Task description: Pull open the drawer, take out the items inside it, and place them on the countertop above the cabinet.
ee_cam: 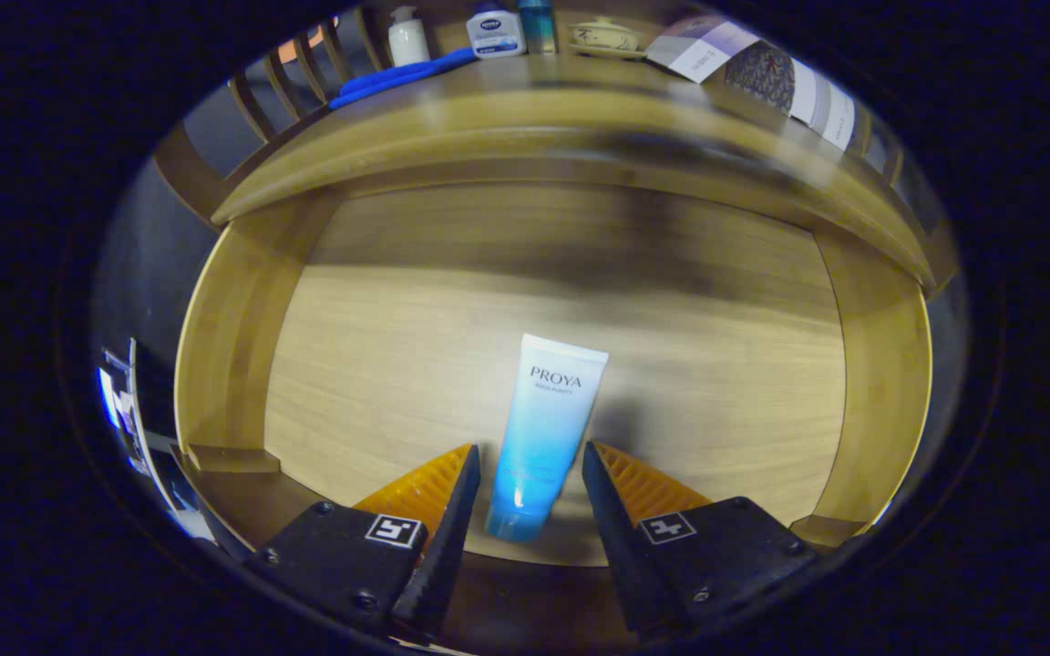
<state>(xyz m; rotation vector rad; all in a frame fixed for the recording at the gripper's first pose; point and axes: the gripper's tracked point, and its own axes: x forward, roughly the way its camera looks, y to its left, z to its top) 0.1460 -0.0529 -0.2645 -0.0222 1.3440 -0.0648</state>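
Drawer (233,364) open; our gripper (530,469) spread, straddling tube (543,428), not pinching. Next, we judge: squeeze, lift to countertop (525,100).

Open wooden drawer (233,364), blue-and-white tube (543,433) lying flat on its floor, gripper (530,474) fingers spread either side of the tube's cap end, not touching, bottles (496,29) on countertop (525,87) beyond

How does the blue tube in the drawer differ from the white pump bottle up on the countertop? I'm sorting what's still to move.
The blue tube lies flat in the open drawer, between the open gripper's fingers; the white pump bottle stands upright on the countertop. The tube fades blue to white; the bottle is plain white. Both look like toiletries.
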